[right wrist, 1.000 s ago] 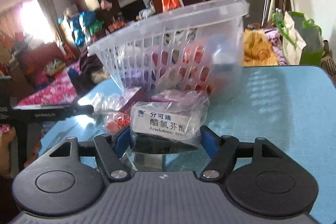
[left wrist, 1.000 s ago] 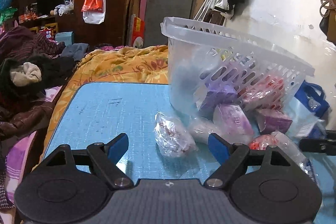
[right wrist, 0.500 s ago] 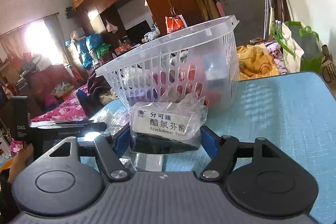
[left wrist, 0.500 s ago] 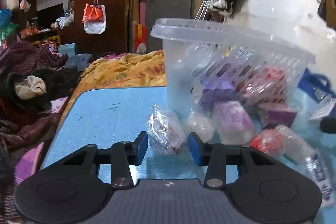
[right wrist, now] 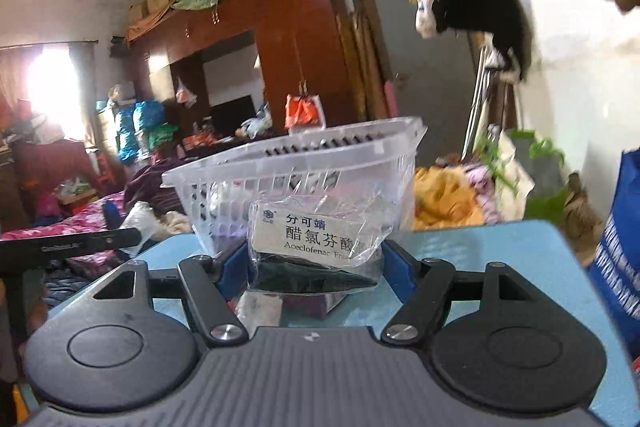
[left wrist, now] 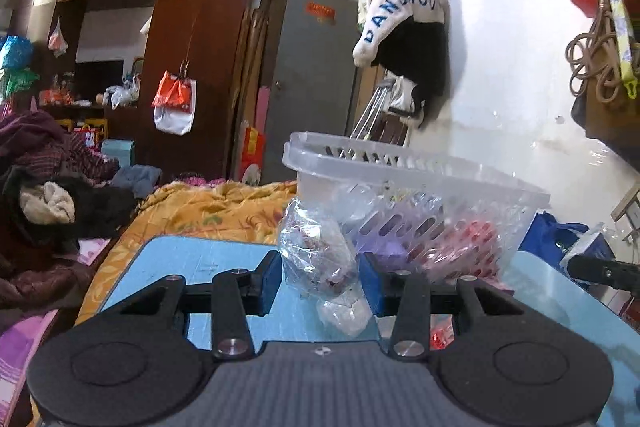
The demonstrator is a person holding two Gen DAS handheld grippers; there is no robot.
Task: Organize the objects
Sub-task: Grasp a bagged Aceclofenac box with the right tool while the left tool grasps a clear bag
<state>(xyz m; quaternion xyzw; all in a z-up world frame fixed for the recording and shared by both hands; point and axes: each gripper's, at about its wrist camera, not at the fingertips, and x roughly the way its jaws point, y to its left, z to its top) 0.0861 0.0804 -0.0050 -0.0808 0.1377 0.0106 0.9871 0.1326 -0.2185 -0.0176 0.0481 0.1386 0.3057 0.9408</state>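
My left gripper [left wrist: 320,277] is shut on a clear plastic bag [left wrist: 318,257] with dark red bits inside and holds it above the blue table [left wrist: 192,259], just in front of the clear slotted basket [left wrist: 420,187]. My right gripper [right wrist: 314,261] is shut on a clear bag with a white medicine label [right wrist: 316,239], lifted near the basket [right wrist: 304,167]. The basket holds several purple and red packets. The left gripper's side shows at the left of the right wrist view [right wrist: 72,247].
More packets lie on the table by the basket [left wrist: 440,337]. A blue bag [right wrist: 620,247] hangs at the table's right edge. A bed with an orange blanket [left wrist: 208,207] and piled clothes [left wrist: 48,195] lies beyond the table.
My left gripper closed on the clear bag and lifted it off the table. My right gripper rose with the labelled bag, level with the basket.
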